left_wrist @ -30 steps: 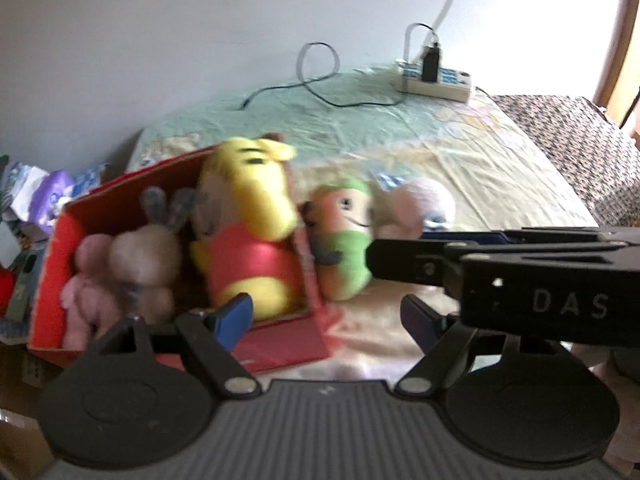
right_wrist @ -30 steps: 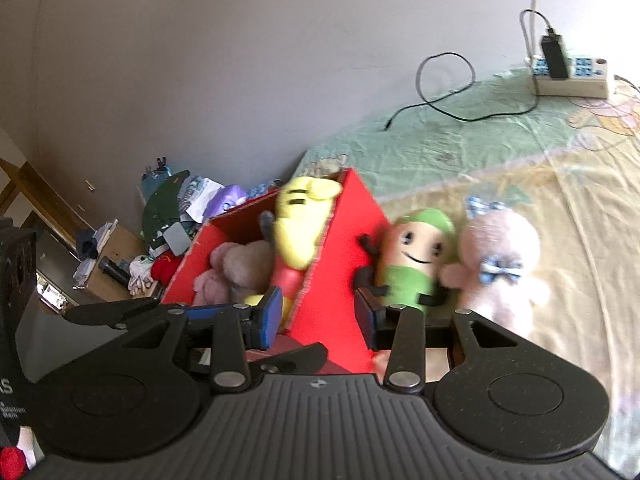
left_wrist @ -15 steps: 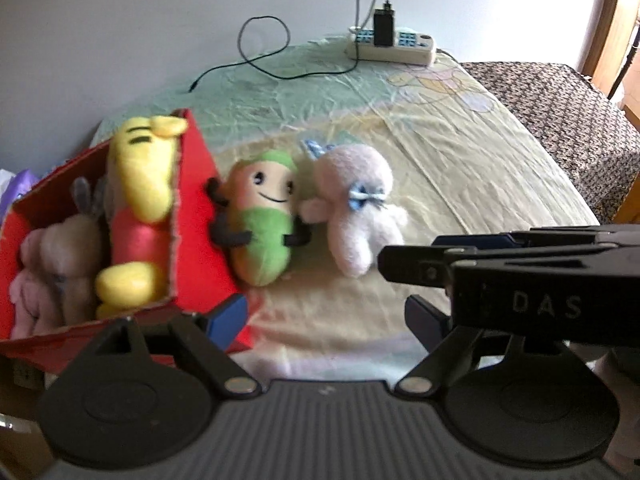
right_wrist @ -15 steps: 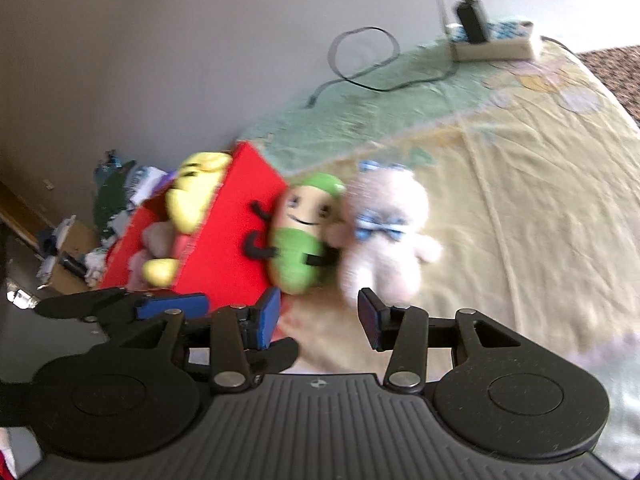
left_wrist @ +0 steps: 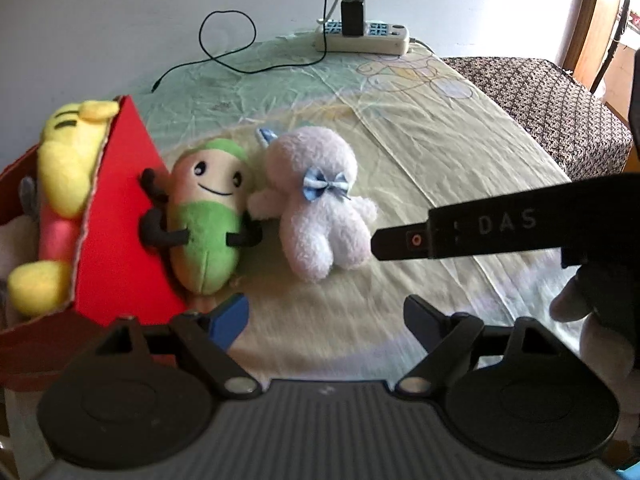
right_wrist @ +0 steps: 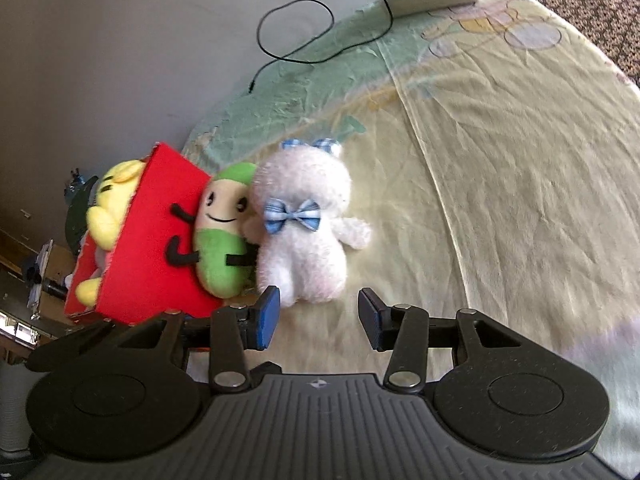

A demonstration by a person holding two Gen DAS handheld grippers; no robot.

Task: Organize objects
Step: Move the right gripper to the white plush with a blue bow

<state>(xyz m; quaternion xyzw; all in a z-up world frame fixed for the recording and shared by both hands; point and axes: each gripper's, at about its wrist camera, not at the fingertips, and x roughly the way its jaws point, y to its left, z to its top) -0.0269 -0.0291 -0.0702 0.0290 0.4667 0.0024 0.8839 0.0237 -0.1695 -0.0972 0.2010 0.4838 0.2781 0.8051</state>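
- Two loose plush toys lie side by side on the bedsheet (right_wrist: 520, 184), ahead of both grippers: a white plush with a blue bow (right_wrist: 304, 232) and a green bean plush (right_wrist: 220, 240) with a smiling face
- Straight ahead of the right gripper (right_wrist: 318, 318), the white plush lies just beyond the fingertips, its feet near the blue pad of the left-hand finger; nothing sits between the jaws, which stand moderately apart
- From the left gripper (left_wrist: 326, 316), the same white plush (left_wrist: 320, 208) lies ahead and the bean plush (left_wrist: 208, 220) ahead to the left, their arms touching
- Left gripper's jaws are closing from a wide spread, with only bare sheet between them
- Beyond the left gripper's left finger stands a red box (left_wrist: 116, 232), and the bean plush leans against its outer wall
- Inside the box a yellow plush (left_wrist: 68, 168) with a pink middle rests against that wall; more pale toys sit further in, mostly cut off by the frame edge
- Reaching in from the right of the left gripper is a black part of the right gripper marked DAS, with the person's hand (left_wrist: 592, 328) beneath it
- Far ahead, at the wall, a white power strip (left_wrist: 364, 38) with a black plug lies on the sheet, a thin black cable (left_wrist: 240, 52) looping from it
- Right of the sheet shows a dark patterned cover (left_wrist: 552, 104)
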